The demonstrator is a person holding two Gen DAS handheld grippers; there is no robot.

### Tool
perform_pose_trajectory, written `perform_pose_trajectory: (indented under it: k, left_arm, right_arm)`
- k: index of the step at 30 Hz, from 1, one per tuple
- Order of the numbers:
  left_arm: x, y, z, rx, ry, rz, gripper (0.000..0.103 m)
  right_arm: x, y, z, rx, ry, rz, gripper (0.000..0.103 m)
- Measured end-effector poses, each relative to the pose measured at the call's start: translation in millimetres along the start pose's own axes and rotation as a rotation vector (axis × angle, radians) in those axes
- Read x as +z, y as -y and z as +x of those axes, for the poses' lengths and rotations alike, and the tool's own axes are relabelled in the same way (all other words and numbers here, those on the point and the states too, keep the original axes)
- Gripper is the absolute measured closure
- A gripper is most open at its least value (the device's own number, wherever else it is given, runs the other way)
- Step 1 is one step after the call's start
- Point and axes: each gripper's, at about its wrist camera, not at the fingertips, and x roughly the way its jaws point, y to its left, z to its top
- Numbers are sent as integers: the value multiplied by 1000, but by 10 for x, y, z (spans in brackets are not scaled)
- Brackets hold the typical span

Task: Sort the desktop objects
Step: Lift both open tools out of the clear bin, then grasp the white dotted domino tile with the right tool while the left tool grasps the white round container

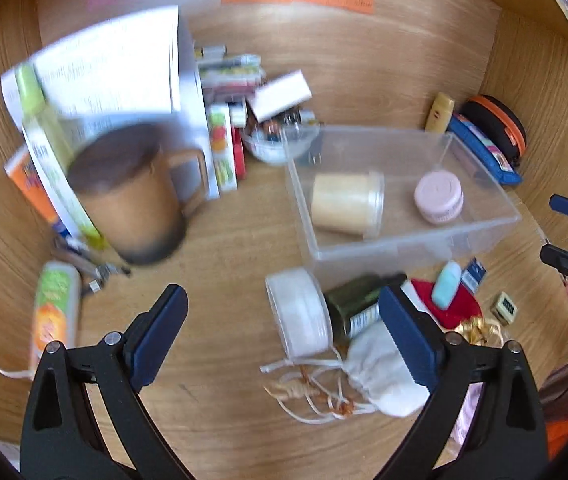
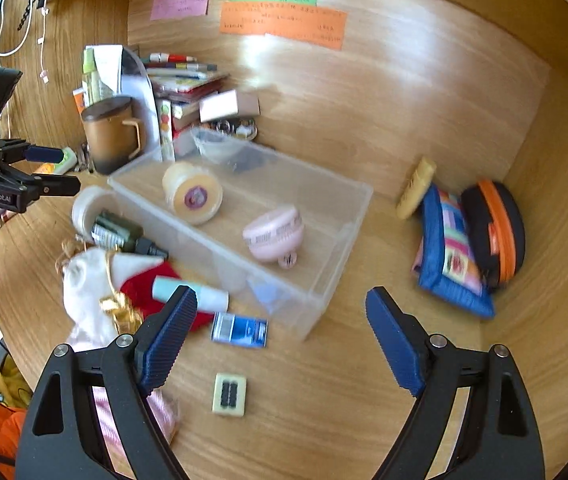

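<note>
A clear plastic bin stands mid-desk and holds a cream jar and a pink round fan. In front of it lie a white-lidded jar, a dark green bottle, a white drawstring pouch, a red cloth, a light blue tube, a blue packet and a mahjong tile. My left gripper is open and empty above the desk. My right gripper is open and empty near the bin's corner.
A brown mug stands left of the bin by papers, books and boxes. A small clear bowl sits behind the bin. A blue pouch, black-and-orange case and yellow bottle lie at the right corner.
</note>
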Motion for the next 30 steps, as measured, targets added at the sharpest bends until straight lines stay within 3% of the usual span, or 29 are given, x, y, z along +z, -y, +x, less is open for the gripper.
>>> perform_pose_trajectory:
  k: [5,14,18,23,30]
  left_arm:
    - [-156,40,153,12,-40,-4,6]
    - [-235,-67,245,9,-13,-110,7]
    - [-245,-99,265,-1,-17,-125,32]
    - [-248,-94,285,10,-12,-105,41]
    - [-244,-44,475,11,-55,-87,57]
  right_arm:
    - [-215,35,109,18,-54,39,18]
    - [-535,37,288,102,-134,107,18]
    - [-614,20,338,109,-146,113,19]
    - [-665,7,369,119,-150,110,21]
    - [-716,-39,473,139,-181,92,49]
